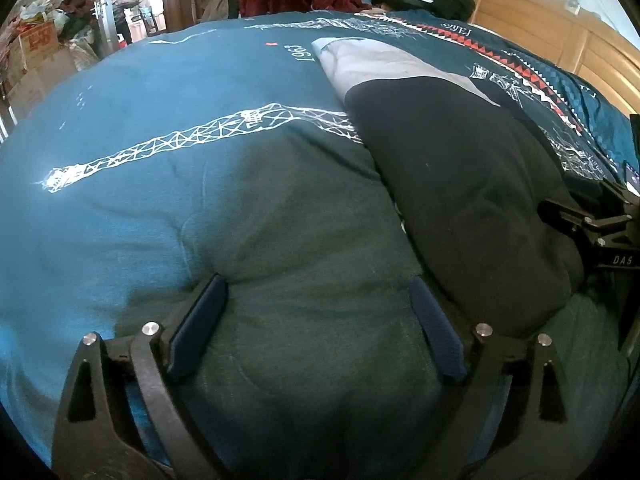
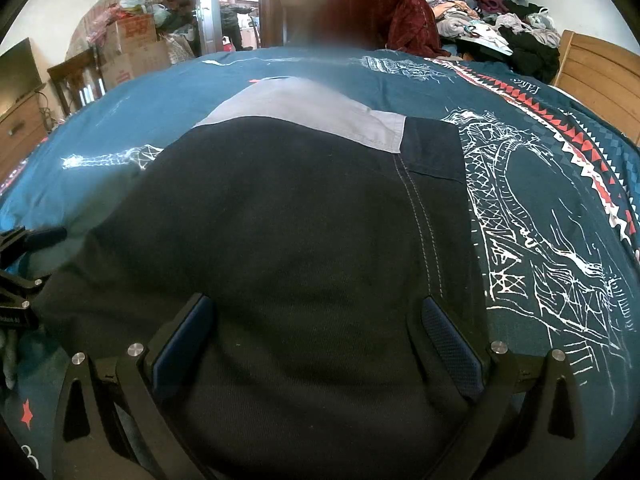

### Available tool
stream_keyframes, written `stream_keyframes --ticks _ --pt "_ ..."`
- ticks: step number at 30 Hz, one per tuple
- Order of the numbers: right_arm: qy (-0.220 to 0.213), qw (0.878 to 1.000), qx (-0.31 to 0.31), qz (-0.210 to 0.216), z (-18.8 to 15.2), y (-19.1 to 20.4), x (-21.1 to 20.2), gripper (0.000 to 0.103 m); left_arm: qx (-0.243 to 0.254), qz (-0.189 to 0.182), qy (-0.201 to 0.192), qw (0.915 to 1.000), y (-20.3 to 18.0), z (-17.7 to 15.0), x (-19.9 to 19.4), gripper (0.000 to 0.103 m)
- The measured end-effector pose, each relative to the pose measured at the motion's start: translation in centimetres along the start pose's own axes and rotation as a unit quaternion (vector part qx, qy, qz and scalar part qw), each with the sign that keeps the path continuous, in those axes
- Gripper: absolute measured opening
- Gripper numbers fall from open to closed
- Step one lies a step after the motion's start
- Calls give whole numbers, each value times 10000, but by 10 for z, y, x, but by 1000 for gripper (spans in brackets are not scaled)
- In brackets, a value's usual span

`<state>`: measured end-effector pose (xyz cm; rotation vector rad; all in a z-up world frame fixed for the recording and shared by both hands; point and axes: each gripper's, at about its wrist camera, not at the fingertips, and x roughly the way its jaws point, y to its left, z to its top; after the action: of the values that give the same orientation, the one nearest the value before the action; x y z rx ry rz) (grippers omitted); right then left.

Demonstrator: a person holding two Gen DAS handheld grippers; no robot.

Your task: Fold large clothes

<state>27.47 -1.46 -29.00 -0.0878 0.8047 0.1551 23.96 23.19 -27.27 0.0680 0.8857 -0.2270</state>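
A large black garment (image 2: 288,232) with a grey panel (image 2: 316,112) at its far end lies folded on a teal bedspread (image 2: 560,184). In the left wrist view the same garment (image 1: 460,184) runs along the right side, its grey panel (image 1: 384,64) farther off. My right gripper (image 2: 318,320) is open, its blue pads (image 2: 182,340) resting on the black cloth with nothing pinched. My left gripper (image 1: 320,300) is open over bare bedspread (image 1: 200,184), just left of the garment's near edge. The right gripper's body (image 1: 600,228) shows at the right edge.
A person in a dark red top (image 2: 384,16) stands at the far side of the bed. Piles of clothes (image 2: 492,12) lie at the back right by a wooden headboard (image 2: 600,76). Cardboard boxes (image 2: 132,44) and a wooden chair (image 2: 76,80) are at the back left.
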Motion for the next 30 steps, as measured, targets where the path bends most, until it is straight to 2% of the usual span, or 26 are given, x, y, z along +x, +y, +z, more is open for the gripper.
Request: stream_keyframes --ticks 19,30 --pt "1 10000 -1 3 0 -1 0 103 -48 -80 24 10000 1 -1 0 96" --pt "2 10000 -2 3 0 -1 0 103 7 4 41 10000 -2 0 2 97"
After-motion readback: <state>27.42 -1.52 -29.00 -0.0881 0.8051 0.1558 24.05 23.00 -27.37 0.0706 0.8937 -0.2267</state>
